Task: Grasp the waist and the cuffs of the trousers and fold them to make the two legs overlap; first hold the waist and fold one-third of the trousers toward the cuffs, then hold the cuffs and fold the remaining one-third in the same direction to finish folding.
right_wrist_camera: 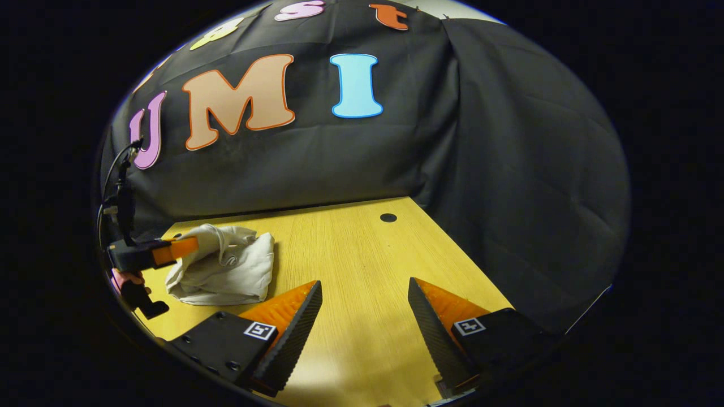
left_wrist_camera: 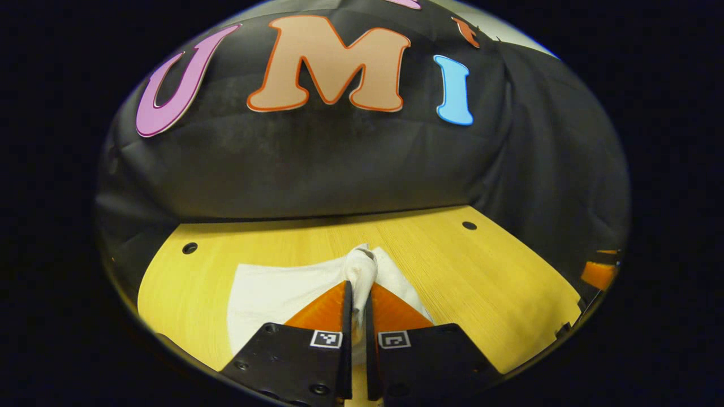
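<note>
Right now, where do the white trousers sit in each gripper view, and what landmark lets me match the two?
Left gripper view: the trousers lie low centre on the table, a bunch pinched between the left gripper fingers.
Right gripper view: the trousers sit lower left as a crumpled heap, with the left gripper reaching in from the left edge.
Shared landmark: the dark round hole near the table's far edge.

Near part of the white trousers (left_wrist_camera: 271,294) behind the left hand-held gripper (left_wrist_camera: 358,294); its holder's hand (right_wrist_camera: 125,278) mostly cut off.
</note>
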